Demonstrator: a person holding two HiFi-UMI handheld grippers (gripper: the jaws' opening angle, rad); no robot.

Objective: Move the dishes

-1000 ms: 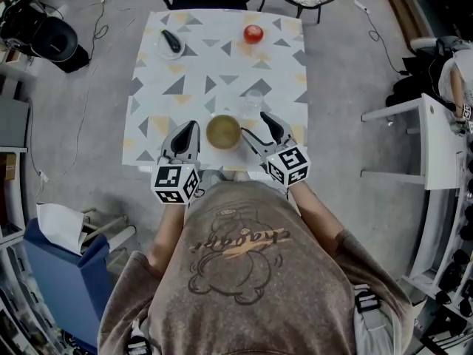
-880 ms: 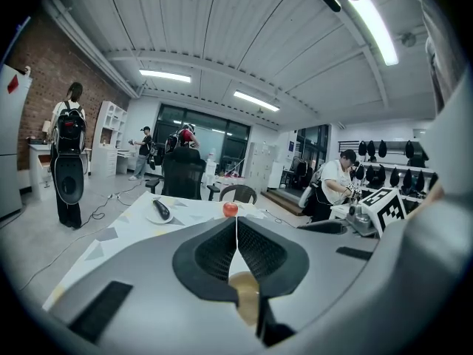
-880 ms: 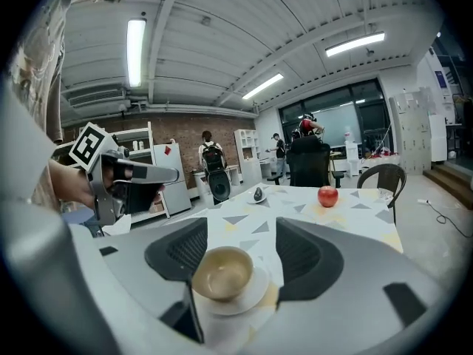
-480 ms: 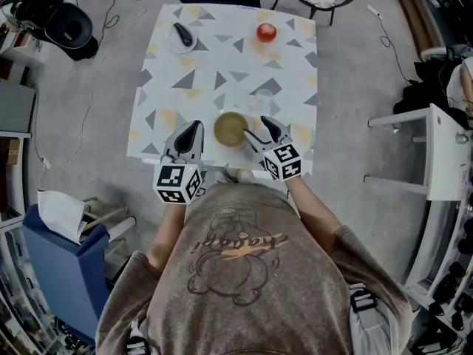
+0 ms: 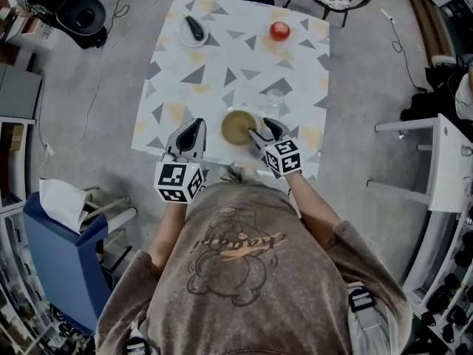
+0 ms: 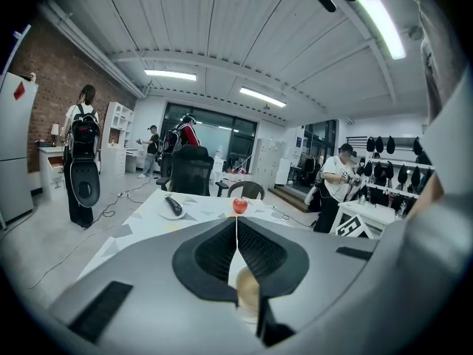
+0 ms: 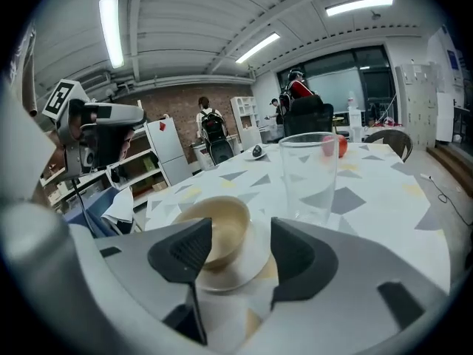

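Right claw [image 7: 240, 246] is spread around the right rim of one bowl [image 7: 218, 228], which sits on one saucer [image 7: 251, 271] at the tabletop's [image 5: 214, 58] near edge. Left claw [image 6: 237, 231] is pressed together and empty. The bowl looks stiff, glazed and breakable, so pinch its rim. Farther off are one glass [image 7: 309, 176], one plate [image 5: 185, 40] and one apple [image 5: 279, 29].

A: What sits by the worktop's near edge?
B: A round tan bowl [image 5: 240, 126], between the left gripper [image 5: 194, 126] and the right gripper [image 5: 260, 130].
A: Far corners?
B: Right, a round red fruit [image 5: 279, 30], perhaps an apple. Left, a small white plate [image 5: 185, 36].
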